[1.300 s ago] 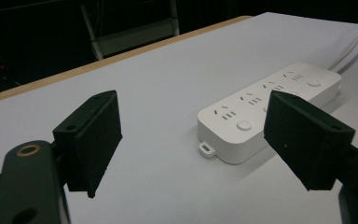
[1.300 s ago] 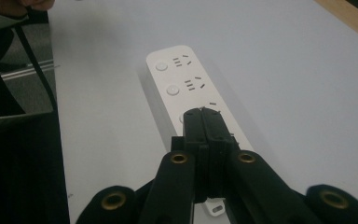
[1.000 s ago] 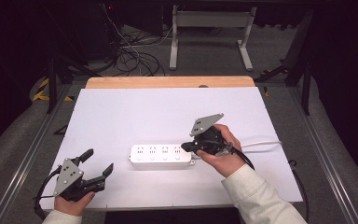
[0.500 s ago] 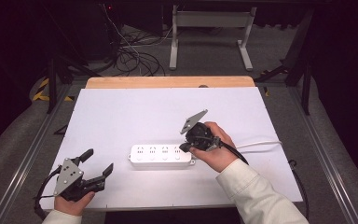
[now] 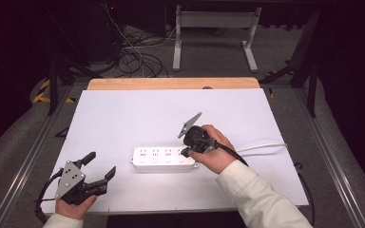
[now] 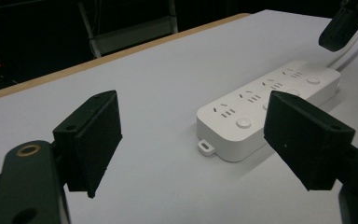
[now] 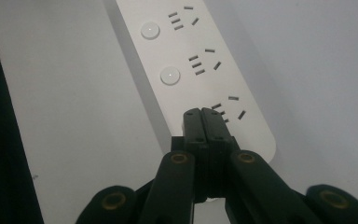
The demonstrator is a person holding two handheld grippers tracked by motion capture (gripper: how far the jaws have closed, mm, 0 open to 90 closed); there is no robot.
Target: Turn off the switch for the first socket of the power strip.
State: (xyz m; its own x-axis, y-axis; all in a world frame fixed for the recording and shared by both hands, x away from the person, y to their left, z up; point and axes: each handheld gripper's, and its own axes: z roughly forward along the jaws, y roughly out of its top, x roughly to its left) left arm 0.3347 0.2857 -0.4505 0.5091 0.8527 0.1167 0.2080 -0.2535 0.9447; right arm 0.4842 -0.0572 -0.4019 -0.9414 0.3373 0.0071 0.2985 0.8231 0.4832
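Power strip (image 5: 165, 158), white and long, lies flat near the front middle of the white table (image 5: 123, 118), its pale cord (image 5: 266, 147) running off toward my right. It has a row of sockets, each with a round button beside it; in the right gripper view I can see three sockets and two of the buttons (image 7: 169, 75).

My right gripper (image 5: 186, 153) has swung since a second ago: it was lying low beside the strip's cord end, and now it is tipped up and over that end, its grey plate raised. Its jaws are pressed together with nothing between them, and the closed tip sits right over the last socket (image 7: 228, 109) at the strip's rounded end; I cannot tell whether it is touching the plastic yet. I judge that I am lining up to press a switch with the closed tip, and the nearest button is still a little way ahead of it.

My left gripper (image 5: 100, 170) has not moved, resting at the front left corner, well apart from the strip, jaws spread wide and empty.

No brand, label or lettering can be read on the strip or the table.
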